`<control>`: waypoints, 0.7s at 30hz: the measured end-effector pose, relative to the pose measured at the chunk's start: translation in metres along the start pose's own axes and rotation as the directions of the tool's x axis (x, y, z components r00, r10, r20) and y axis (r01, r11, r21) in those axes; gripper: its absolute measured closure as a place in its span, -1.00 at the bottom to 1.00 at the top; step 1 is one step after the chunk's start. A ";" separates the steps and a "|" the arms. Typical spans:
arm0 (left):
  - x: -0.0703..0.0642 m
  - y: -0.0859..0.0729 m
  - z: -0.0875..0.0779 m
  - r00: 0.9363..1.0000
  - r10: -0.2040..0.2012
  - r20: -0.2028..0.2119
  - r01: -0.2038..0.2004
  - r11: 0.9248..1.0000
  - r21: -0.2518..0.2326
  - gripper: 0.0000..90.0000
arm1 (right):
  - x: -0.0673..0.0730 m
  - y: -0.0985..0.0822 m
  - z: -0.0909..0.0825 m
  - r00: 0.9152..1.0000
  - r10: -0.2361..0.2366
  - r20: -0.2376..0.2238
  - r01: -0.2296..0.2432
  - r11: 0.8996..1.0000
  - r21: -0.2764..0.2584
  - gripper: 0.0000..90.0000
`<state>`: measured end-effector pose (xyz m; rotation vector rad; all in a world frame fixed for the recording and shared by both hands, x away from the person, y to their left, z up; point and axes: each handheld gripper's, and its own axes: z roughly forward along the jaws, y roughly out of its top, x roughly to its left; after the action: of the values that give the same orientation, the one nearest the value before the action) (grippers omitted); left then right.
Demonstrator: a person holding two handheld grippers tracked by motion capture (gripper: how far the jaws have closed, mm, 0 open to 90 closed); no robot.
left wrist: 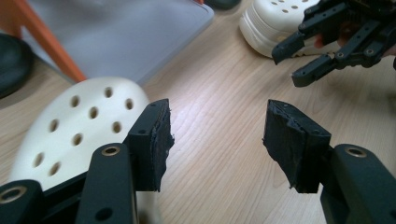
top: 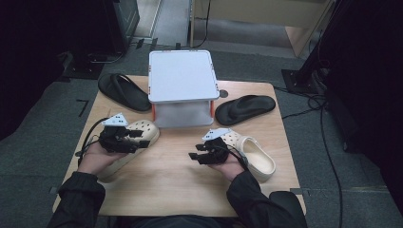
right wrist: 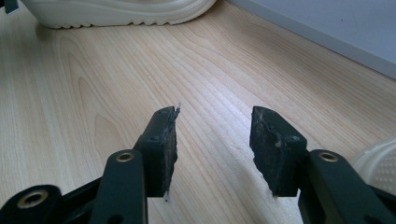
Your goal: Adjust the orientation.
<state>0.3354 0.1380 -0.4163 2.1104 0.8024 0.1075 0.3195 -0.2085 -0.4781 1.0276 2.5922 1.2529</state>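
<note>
Your tabletop [top: 180, 166] holds two cream clogs [top: 142, 133] [top: 256, 156], two black sandals [top: 123, 91] [top: 244, 108] and one grey box [top: 180, 76]. Your left tool [top: 134, 141] and right tool [top: 196, 156] both stand spread, pinching nothing.

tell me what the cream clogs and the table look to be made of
Left clog: looks like moulded foam or soft plastic, matte cream, one piece with round punched holes. Right clog: same look, smooth and seamless with holes over the toe. Table: pale wood or wood-look laminate, with flowing grain lines and a faint sheen; which one can't be told.
</note>
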 end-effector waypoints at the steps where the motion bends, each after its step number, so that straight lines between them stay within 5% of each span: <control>1: 0.001 -0.001 -0.002 1.000 -0.008 -0.007 0.008 1.000 -0.007 -0.08 | 0.000 0.000 0.000 1.000 0.000 0.002 0.000 1.000 0.001 0.15; 21: 0.040 -0.018 -0.042 0.992 -0.056 -0.115 0.052 0.998 -0.040 -0.11 | 0.000 0.000 0.004 1.000 0.000 0.001 0.000 1.000 0.016 0.15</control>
<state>0.3428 0.1980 -0.4112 2.0611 0.9189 0.2164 0.3204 -0.2061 -0.4809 1.0305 2.6055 1.2335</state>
